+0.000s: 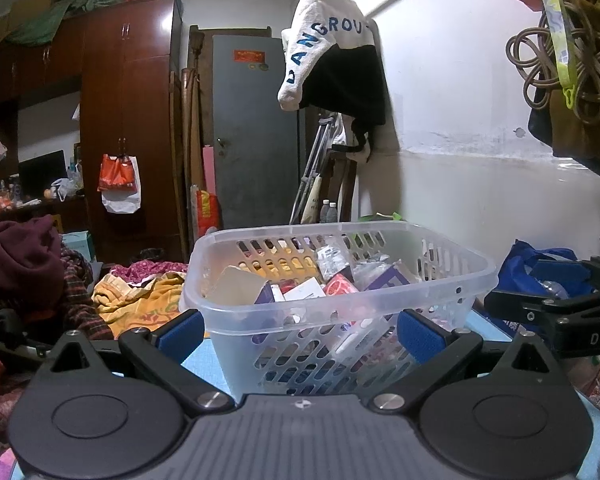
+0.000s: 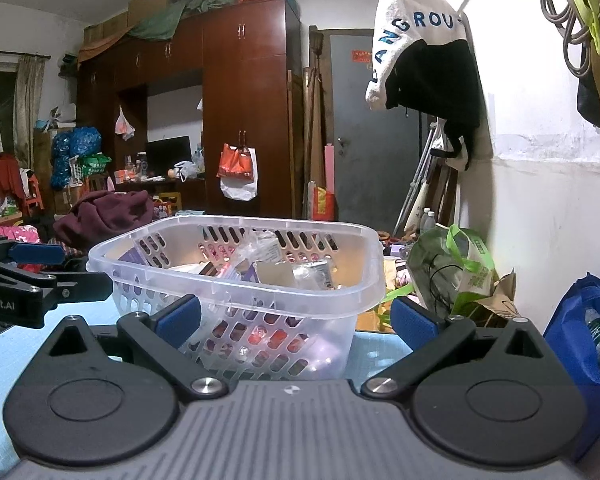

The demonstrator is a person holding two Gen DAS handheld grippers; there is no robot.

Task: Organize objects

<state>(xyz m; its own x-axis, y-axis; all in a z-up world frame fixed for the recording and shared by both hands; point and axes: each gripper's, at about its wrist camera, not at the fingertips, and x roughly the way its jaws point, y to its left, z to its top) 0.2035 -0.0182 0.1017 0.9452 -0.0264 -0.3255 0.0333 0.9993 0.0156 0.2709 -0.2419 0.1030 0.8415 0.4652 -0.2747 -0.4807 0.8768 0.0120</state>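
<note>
A clear plastic basket [image 1: 472, 280] with slotted walls stands on a light blue mat [image 1: 204, 360], filled with several small boxes and packets [image 1: 340, 286]. My left gripper [image 1: 300, 330] is open, its blue pads either side of the basket's near wall. In the right wrist view the same basket [image 2: 364, 288] stands just ahead of my right gripper [image 2: 296, 318], which is open and empty, the left pad in front of the basket wall. Each gripper shows at the edge of the other's view: the right gripper [image 1: 556, 308] and the left gripper [image 2: 32, 276].
A blue bag [image 2: 580, 340] with water bottles and a green printed bag [image 2: 456, 268] stand right of the basket by the white wall. Piled clothes [image 1: 32, 280] lie at the left. A jacket [image 1: 336, 64] and coiled cord [image 1: 560, 72] hang overhead.
</note>
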